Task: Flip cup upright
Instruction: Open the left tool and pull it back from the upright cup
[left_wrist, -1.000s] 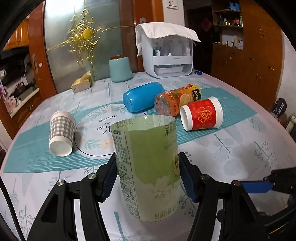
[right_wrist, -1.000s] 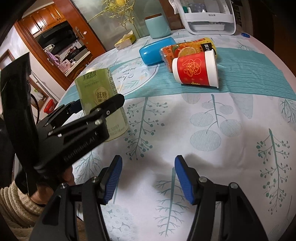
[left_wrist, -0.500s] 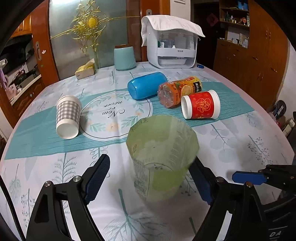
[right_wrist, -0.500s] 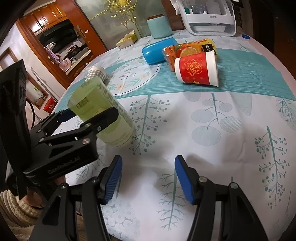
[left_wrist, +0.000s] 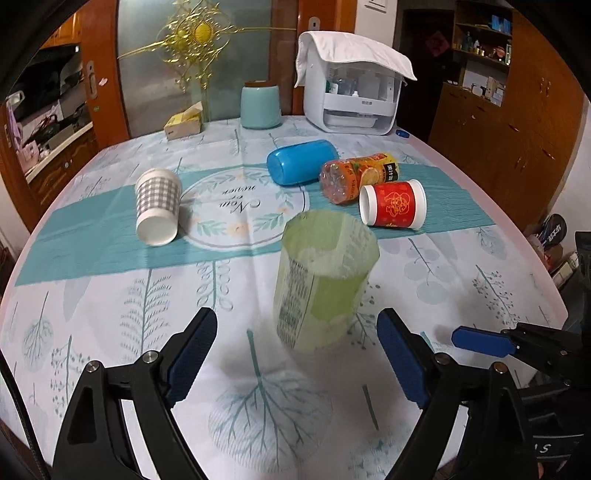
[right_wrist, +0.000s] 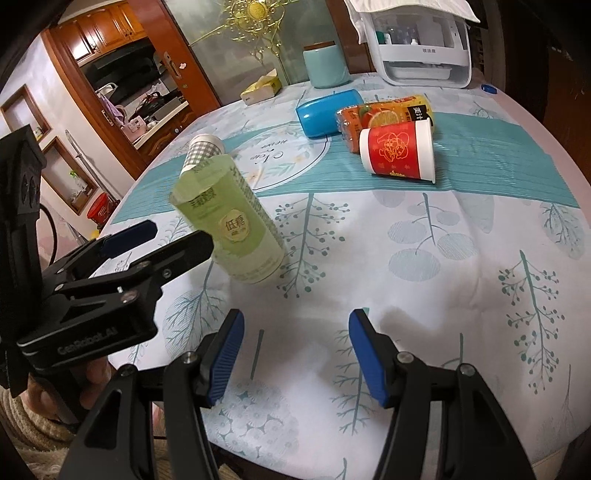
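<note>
Cup (left_wrist: 325, 273): translucent green plastic cylinder

A second ago my left gripper (left_wrist: 297, 354) was clamped on the green cup (left_wrist: 325, 280); now its jaws are spread wide and clear of it on both sides. I've backed off too, so the cup sits further ahead of my fingers, standing free on the worktop (left_wrist: 461, 280), mouth up, and I'm looking down into it.
</note>
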